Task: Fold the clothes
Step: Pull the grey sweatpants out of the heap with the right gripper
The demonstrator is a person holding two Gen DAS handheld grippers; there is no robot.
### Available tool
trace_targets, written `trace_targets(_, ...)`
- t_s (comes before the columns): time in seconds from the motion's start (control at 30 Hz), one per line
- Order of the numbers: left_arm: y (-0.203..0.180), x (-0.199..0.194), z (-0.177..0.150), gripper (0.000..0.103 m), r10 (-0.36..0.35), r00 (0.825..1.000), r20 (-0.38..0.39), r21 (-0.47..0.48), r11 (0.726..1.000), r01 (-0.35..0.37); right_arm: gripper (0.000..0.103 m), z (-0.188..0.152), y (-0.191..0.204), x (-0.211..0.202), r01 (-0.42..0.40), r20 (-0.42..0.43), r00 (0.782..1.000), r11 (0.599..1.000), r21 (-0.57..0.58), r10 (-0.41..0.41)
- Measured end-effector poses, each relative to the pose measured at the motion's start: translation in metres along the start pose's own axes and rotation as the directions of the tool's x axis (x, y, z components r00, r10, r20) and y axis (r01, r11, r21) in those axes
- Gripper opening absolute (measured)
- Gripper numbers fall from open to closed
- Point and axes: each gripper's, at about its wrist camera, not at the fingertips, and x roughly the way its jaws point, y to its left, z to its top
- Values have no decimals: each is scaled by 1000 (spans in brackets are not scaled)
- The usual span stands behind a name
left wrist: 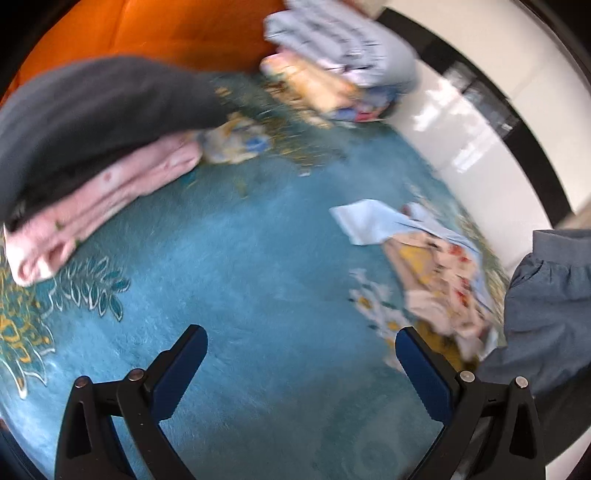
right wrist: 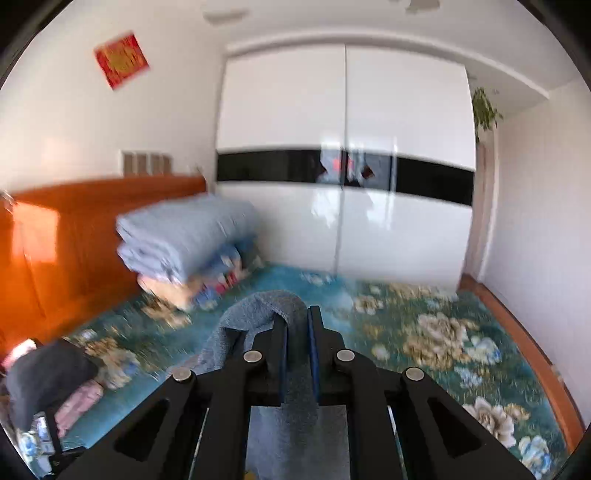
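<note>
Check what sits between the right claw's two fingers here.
Blue-grey garment, pinched between the right claw pads and draped over the left finger; right wrist view.

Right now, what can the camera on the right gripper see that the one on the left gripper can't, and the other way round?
Only the right wrist view shows the right gripper shut on a blue towel, plus the red wall hanging and a plant.

Only the left wrist view shows the left gripper, open with nothing between its fingers, and a loose patterned cloth lying on the bed.

Both show the teal floral bedspread, the orange headboard, the glossy white wardrobe, the folded bedding stack and a dark garment over a pink one.
</note>
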Motion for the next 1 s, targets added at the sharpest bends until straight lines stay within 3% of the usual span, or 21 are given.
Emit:
trace_targets(0.13,-57,-38,1,103,-175,985,7,170,971,171,10,19,-2,-67,-72,110,991,997,-31,75)
trace_targets(0.23,-101,-64,2,103,-327,944,-28,225,919,325,10,26,-1,-104,-142,159,976,989,-45,148)
trace_targets(0.3,-126,-71,-1,103,-417,905,-84,230,876,425,10,30,1,-122,-179,180,966,982,-63,187)
trace_targets(0.4,-138,-68,-11,103,-470,869,-156,197,847,494,10,35,7,-135,-239,173,953,968,-75,248)
trace_targets(0.53,-129,-63,-29,103,-516,832,-204,137,826,546,10,33,13,-141,-392,162,905,919,-36,392)
trace_targets(0.57,-124,-59,-34,103,-511,832,-216,120,832,542,10,31,13,-139,-425,165,891,905,-17,422)
trace_targets(0.6,-119,-54,-38,103,-499,836,-229,106,841,531,10,25,10,-131,-435,150,891,901,10,429)
trace_targets(0.7,-101,-41,-51,103,-458,848,-266,67,869,490,10,-4,0,-95,-401,62,916,909,109,397)
trace_targets(0.77,-89,-31,-60,103,-424,858,-290,48,889,455,11,-49,-7,-46,-319,-113,934,934,159,339)
trace_targets(0.8,-83,-24,-64,103,-401,865,-302,43,901,433,11,-74,-11,-19,-268,-217,928,948,174,302)
trace_targets(0.87,-70,-6,-73,103,-335,879,-340,29,930,365,11,-139,-16,30,-176,-397,885,964,198,243)
trace_targets(1.0,-53,27,-91,103,-232,875,-425,14,965,262,11,-258,-28,102,-2,-660,738,978,208,141)
